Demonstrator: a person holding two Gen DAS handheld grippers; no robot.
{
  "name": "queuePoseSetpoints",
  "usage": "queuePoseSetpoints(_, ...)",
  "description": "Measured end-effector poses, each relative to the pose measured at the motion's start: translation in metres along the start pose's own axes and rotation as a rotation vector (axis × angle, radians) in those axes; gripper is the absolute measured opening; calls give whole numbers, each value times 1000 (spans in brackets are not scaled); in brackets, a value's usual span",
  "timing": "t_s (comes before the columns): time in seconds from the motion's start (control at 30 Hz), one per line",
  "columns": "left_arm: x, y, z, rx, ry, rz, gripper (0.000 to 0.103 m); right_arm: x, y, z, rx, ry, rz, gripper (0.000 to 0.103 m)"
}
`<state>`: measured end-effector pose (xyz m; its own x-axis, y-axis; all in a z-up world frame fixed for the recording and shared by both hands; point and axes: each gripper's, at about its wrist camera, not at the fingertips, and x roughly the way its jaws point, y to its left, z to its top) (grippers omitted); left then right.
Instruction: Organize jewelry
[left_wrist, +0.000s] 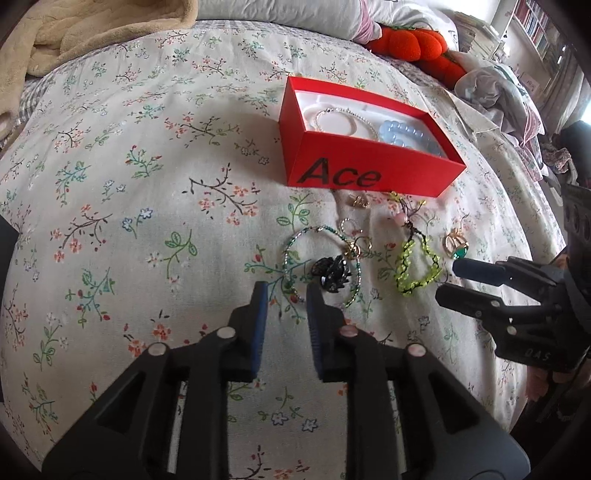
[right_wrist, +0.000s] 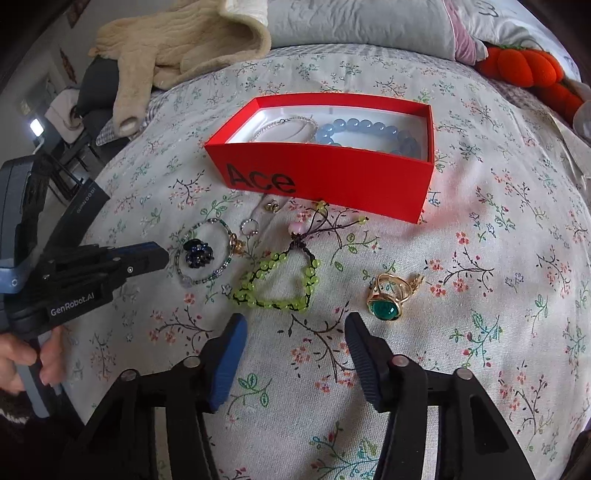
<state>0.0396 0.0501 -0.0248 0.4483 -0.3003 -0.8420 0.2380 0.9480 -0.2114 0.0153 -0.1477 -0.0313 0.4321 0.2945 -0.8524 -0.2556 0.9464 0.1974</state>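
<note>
left tool (left_wrist: 286, 291) open by beaded bracelet (left_wrist: 321, 266) | right tool (right_wrist: 293, 325) open | green bracelet (right_wrist: 275, 284): light, limp; likely pinch cord

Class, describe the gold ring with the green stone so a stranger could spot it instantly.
Start at the red cardboard box on the floral bedsheet. Nearer the camera lies a yellow-green beaded bracelet; right of it sits the gold ring. It alone carries a big round green stone.
</note>
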Motion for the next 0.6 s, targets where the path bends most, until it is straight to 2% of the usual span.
queuePoseSetpoints(0.2, 6, -1, 4, -9, 12, 10, 28, 12, -11, 8, 76, 6, 16, 30)
queuePoseSetpoints(0.37, 11, 0, 6, -13, 23, 22, 28, 20, 1, 10, -32, 13, -42, 16)
queuePoseSetpoints(0.5, 12, -2, 7, -6, 24, 30, 28, 19, -1, 11, -40, 37, -15, 7)
queuePoseSetpoints(0.6, 18, -3, 8, 4, 39, 46, 28, 13, -7, 9, -33, 52, -11, 5)
